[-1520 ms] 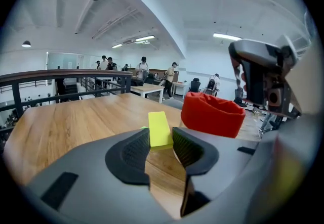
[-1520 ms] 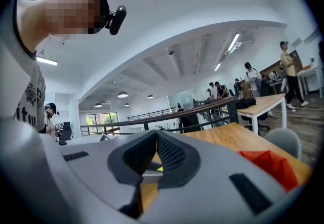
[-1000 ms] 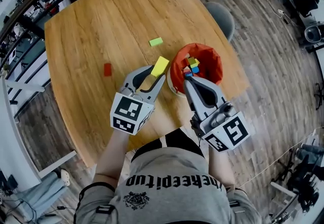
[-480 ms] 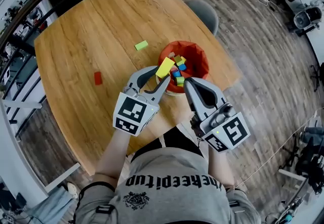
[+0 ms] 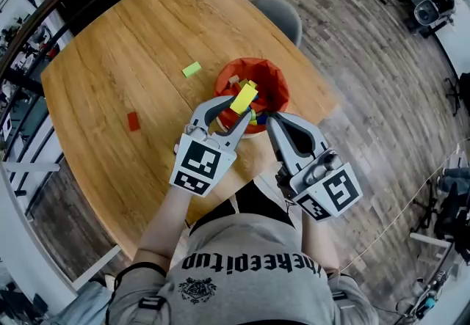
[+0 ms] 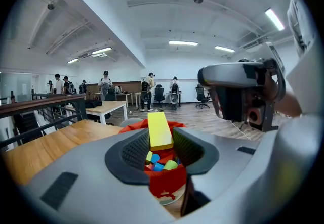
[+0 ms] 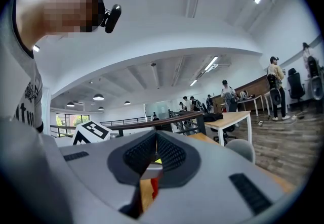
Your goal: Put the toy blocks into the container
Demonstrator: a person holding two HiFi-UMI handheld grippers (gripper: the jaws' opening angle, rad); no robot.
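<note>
Gripping a yellow block (image 5: 244, 97) between its pads, the left gripper (image 5: 232, 108) is hanging over the near side of the red container (image 5: 277, 85). Its jaws are standing wide, pressing on the two long sides of the block. In the head view the block's long axis is running from lower left to upper right, away from the person and in line with the jaws. Its far end is pointing over the container's mouth and its near end is sitting between the pads. In the left gripper view the yellow block (image 6: 160, 130) is lying broad face up. It is reaching straight out past the fingertips of the left gripper (image 6: 161, 142), with its far end tilting slightly upward. Below it the red container (image 6: 164, 185) is showing blue and green pieces inside.

The right gripper (image 5: 271, 120) is hovering just beside the container on the person's side, with its jaws pressed together and nothing between them. In its own view the right gripper (image 7: 155, 137) is showing its pads meeting at the tips.

The container is standing on the wooden table (image 5: 132, 37) near the edge closest to the person. A green block (image 5: 192, 69) is lying flat on the table just beyond the container's left side. A red block (image 5: 133, 121) is lying farther left, well apart from both.
</note>
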